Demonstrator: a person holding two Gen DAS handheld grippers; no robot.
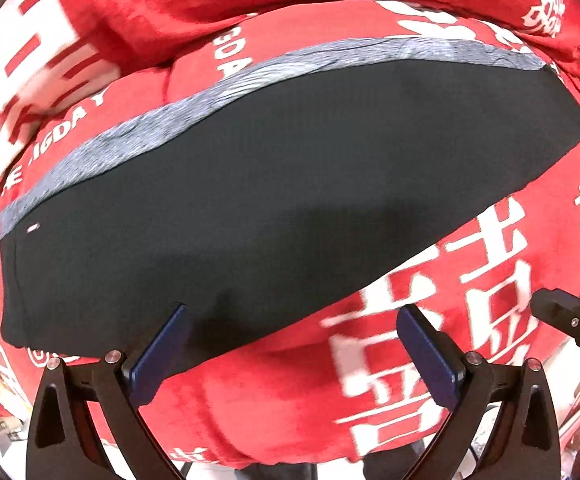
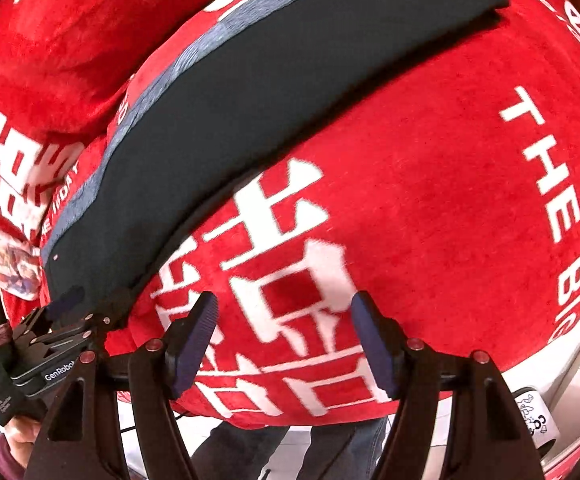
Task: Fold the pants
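The dark pants lie flat on the red blanket, folded lengthwise, with a grey heathered strip showing along the far edge. My left gripper is open and empty, hovering over the pants' near edge, its left finger above the dark cloth. In the right wrist view the pants run diagonally to the upper right. My right gripper is open and empty over bare blanket, to the right of the pants. The left gripper's body shows at the lower left.
A red blanket with white characters and letters covers the bed. More bunched red bedding lies beyond the pants. The bed's near edge is just below the grippers, with the person's legs and a white slipper on the floor.
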